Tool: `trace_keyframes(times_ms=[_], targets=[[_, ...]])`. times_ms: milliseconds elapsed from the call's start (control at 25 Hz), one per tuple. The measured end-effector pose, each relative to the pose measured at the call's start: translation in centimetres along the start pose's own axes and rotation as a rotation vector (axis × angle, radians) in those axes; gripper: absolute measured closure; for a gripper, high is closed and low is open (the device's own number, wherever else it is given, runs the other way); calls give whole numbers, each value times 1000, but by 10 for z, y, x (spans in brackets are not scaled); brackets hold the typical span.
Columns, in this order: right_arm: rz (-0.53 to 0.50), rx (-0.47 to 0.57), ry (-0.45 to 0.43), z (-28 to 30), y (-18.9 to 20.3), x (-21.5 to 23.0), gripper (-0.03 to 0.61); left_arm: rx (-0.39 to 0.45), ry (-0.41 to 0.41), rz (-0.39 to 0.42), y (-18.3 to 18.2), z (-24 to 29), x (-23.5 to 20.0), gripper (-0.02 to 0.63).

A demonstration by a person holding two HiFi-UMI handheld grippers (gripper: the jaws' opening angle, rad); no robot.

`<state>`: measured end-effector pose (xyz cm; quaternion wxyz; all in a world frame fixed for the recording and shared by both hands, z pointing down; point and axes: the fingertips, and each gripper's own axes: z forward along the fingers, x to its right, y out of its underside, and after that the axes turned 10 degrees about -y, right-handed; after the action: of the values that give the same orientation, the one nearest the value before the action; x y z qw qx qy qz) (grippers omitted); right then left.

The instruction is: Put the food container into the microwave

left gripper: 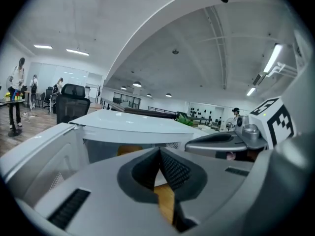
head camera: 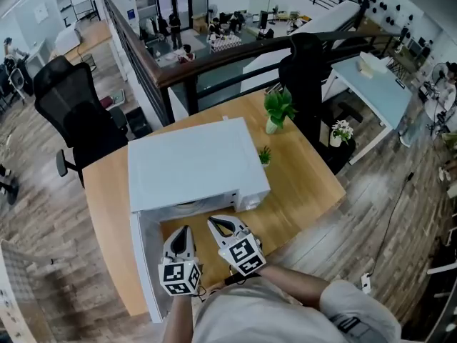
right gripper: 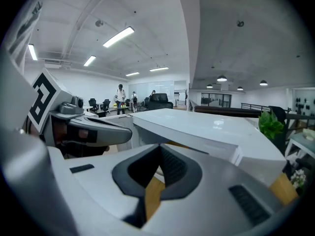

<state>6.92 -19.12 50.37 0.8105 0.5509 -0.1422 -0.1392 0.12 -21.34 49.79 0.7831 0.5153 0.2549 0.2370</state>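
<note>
A white microwave (head camera: 193, 164) stands on the wooden table (head camera: 300, 184), and its door (head camera: 146, 263) is swung open to the left. Both grippers hover side by side just before the open cavity. My left gripper (head camera: 183, 231) (left gripper: 160, 154) is shut with nothing in it, and so is my right gripper (head camera: 218, 224) (right gripper: 160, 150). Inside the cavity (left gripper: 129, 150) something tan shows, but I cannot tell what it is. No food container is plainly visible outside the microwave.
A potted green plant (head camera: 277, 109) and a smaller one (head camera: 265, 156) stand on the table to the right of the microwave. A black office chair (head camera: 71, 109) is at the far left, a dark railing (head camera: 214, 59) runs behind the table.
</note>
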Motion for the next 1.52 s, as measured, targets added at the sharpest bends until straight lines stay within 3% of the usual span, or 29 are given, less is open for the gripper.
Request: trace_keyframes(times_ms=[280,800,1520], targets=[[-21,77,31,-14,-30,0,575,64,5,-26,-25,-14,0,601],[-121,209,109,-46,-95,8,575,195,15,20,-81,-38,4,601],[-129,266,135,-63,-111,10,575,304,-31,18,-112,-53,6,601]])
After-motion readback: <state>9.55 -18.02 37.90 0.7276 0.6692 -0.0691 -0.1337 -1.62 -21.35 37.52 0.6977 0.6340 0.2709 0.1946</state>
